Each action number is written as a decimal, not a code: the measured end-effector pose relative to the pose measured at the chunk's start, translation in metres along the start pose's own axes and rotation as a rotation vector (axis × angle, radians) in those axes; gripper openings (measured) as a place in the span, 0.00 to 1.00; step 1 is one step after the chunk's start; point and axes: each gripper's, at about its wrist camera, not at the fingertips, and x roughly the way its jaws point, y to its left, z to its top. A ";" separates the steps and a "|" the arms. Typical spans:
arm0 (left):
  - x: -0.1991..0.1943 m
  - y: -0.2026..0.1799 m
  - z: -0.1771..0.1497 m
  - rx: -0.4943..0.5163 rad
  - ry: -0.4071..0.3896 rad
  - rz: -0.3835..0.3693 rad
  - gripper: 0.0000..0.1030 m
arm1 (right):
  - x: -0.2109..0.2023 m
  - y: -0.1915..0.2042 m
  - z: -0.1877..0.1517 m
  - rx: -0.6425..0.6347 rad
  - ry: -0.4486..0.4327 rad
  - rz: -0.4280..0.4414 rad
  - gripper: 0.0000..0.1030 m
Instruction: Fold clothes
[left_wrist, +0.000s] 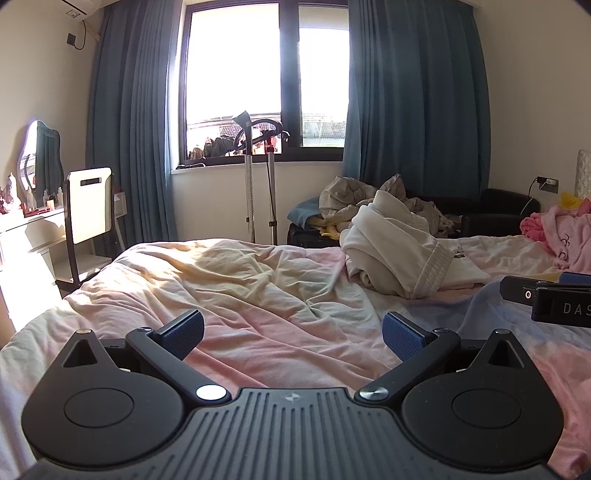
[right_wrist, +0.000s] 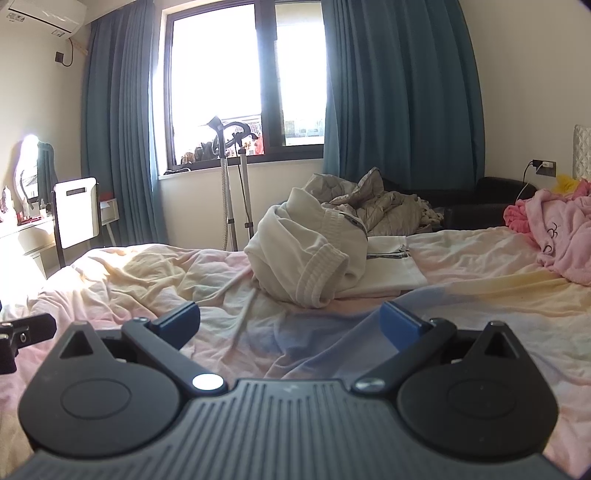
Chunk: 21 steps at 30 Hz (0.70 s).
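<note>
We judge the crumpled cream-white knit sweatshirt with ribbed cuffs (right_wrist: 310, 251) to be soft, limp and fairly bulky: it will sag and slide rather than hold any shape, and the thick fleece-like cloth should give our pads plenty to bite on. The ribbed cuff (right_wrist: 321, 275) facing us looks the firmest part, so we would take hold there, or at a hem if one turns up once the heap is lifted (which edge is which we cannot tell from here).

It lies bunched in a mound on the rumpled pink-and-cream bed cover (right_wrist: 461, 295), toward the far side of the bed, partly over a flat folded white cloth (right_wrist: 391, 277). In the left view the same mound (left_wrist: 391, 251) sits ahead and to the right.

Our left gripper (left_wrist: 293, 334) hangs just above the bed cover with its jaws spread wide and nothing between the blue pads. Our right gripper (right_wrist: 290, 326) is likewise released and empty, well short of the sweatshirt. A fluffy pink garment (right_wrist: 554, 232) lies heaped at the right edge of the bed, apart from the white one.
</note>
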 end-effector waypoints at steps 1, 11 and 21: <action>0.000 0.000 0.000 0.001 0.000 0.000 1.00 | 0.000 0.000 0.000 0.002 0.000 0.000 1.00; 0.003 0.000 -0.001 0.001 -0.001 0.004 1.00 | 0.002 0.001 0.002 0.000 0.001 -0.003 1.00; 0.002 -0.001 0.000 -0.001 -0.003 0.006 1.00 | 0.002 -0.001 0.002 0.001 -0.001 -0.007 1.00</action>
